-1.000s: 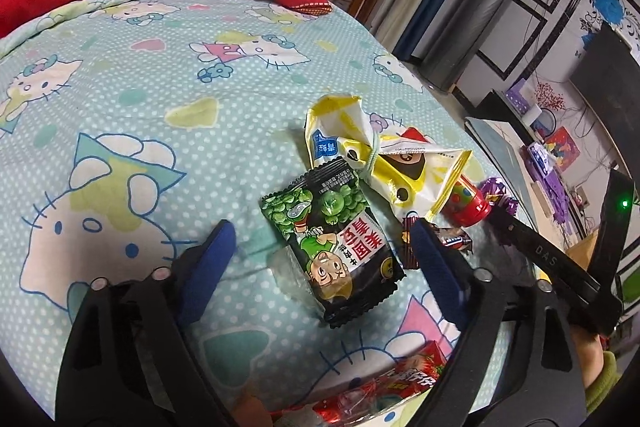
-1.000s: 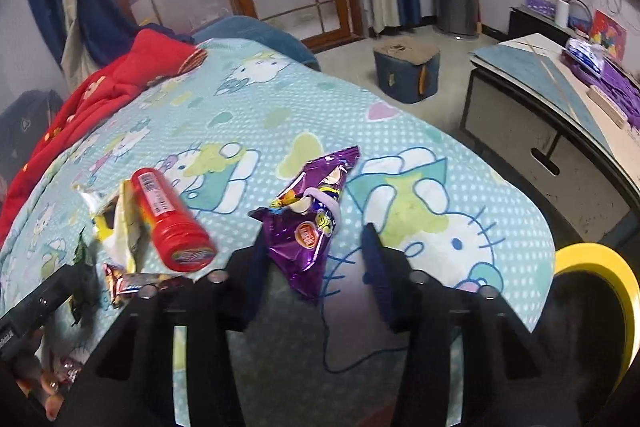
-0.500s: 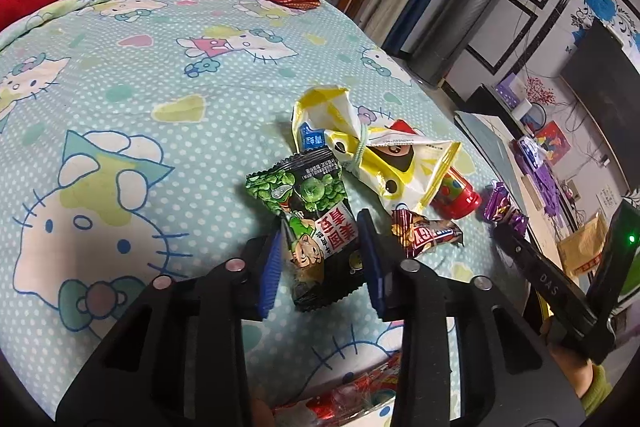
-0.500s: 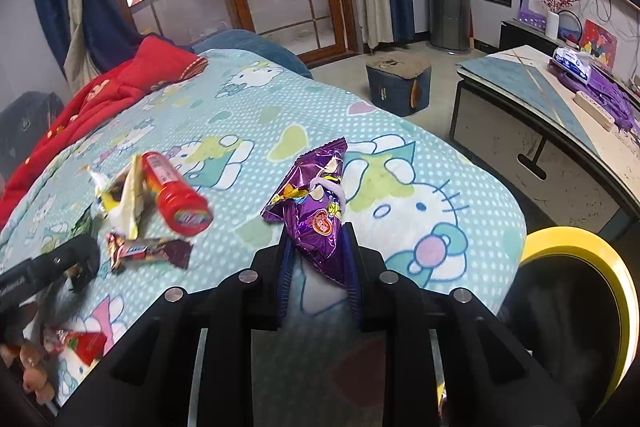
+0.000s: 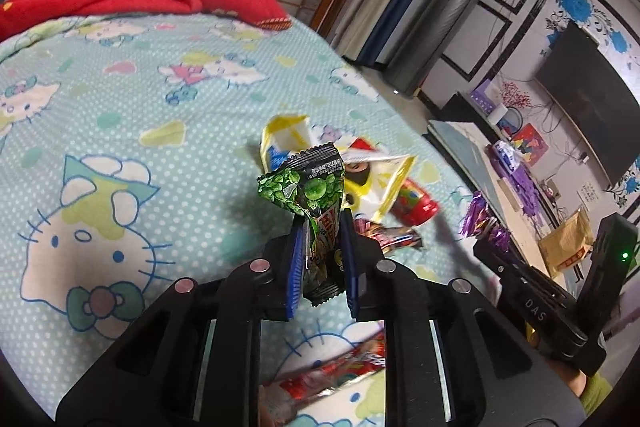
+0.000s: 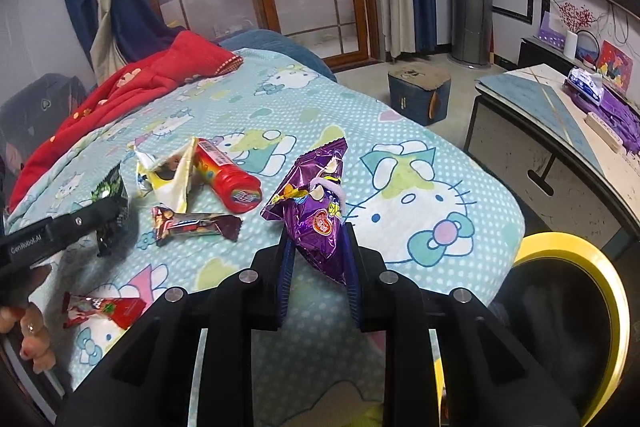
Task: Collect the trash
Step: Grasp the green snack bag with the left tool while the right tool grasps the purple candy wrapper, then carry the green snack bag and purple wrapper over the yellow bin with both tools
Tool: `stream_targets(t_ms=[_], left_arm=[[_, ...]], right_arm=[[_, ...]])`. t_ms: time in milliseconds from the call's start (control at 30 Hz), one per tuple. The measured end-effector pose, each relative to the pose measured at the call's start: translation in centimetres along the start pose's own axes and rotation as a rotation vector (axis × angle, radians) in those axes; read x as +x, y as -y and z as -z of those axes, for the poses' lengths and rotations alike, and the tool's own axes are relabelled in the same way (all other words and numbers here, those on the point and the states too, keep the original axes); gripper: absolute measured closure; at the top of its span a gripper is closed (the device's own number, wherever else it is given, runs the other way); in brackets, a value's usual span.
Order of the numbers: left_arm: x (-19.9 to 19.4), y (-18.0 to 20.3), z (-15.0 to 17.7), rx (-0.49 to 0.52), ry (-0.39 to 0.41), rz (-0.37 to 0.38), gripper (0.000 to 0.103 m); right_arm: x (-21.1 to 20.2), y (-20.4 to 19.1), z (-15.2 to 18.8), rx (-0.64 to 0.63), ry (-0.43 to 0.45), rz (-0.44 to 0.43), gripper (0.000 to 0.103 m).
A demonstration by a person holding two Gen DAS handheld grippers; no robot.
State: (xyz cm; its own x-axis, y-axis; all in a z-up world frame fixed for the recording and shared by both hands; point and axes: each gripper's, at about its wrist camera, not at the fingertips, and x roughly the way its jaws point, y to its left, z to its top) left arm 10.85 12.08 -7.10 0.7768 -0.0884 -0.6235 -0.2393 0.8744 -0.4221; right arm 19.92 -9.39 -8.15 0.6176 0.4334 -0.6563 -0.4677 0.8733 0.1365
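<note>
On the bed, centre of both wrist views: snack litter lies scattered over a cartoon-cat sheet [image 5: 120, 131].
Left gripper [image 5: 320, 247]: its jaws have just been closing and now pinch the lower half of the green pea packet [image 5: 316, 195], which stands up in the middle of the frame, its top edge free.
Right gripper [image 6: 318, 251]: its jaws have closed further within the last second and now clamp the lower tip of the purple wrapper [image 6: 316, 203], at frame centre, just clear of the sheet as far as I can judge.
Handling, green pea packet: thin crinkly film, seemingly near empty and very light; it creases between the pads. A grip across the flat body, as here, looks safer than one on the slick sealed edge.
Handling, purple wrapper: glossy foil, light and slippery; the tip hold is small, so it could slide out on a quick swing.
Still lying: yellow bag [image 6: 168, 179], red tube [image 6: 228, 179], brown bar wrapper [image 6: 192, 225] and red sachet [image 6: 104, 309], left half of the right view.
Likely bin: yellow-rimmed container [image 6: 576, 247], lower right of the right view.
Writing: "GenRobot.AI" on the left tool's side, "DAS" on the right tool's; packet print is Chinese characters, too warped to read. A barcode label shows on the red tube.
</note>
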Motion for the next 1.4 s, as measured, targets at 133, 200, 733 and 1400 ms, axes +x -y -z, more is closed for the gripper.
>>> stream_targets(t_ms=[133, 200, 733, 1400], left_arm=[[-0.9, 0.7, -0.3, 0.004, 0.016, 0.03, 0.091], [-1.5, 1.1, -0.5, 0.01, 0.028, 0.043, 0.091], [-3.5, 5.1, -0.1, 0.098, 0.052, 0.129, 0.091], [-2.7, 9.2, 2.4, 0.225, 0.013, 0.223, 0.091]], right_arm=[[-0.8, 0.2, -0.1, -0.003, 0.008, 0.001, 0.081], [-1.3, 0.3, -0.1, -0.012, 0.014, 0.001, 0.081], [-5.4, 2.4, -0.1, -0.016, 0.066, 0.02, 0.081], [-8.0, 6.1, 0.6, 0.04, 0.091, 0.078, 0.081]])
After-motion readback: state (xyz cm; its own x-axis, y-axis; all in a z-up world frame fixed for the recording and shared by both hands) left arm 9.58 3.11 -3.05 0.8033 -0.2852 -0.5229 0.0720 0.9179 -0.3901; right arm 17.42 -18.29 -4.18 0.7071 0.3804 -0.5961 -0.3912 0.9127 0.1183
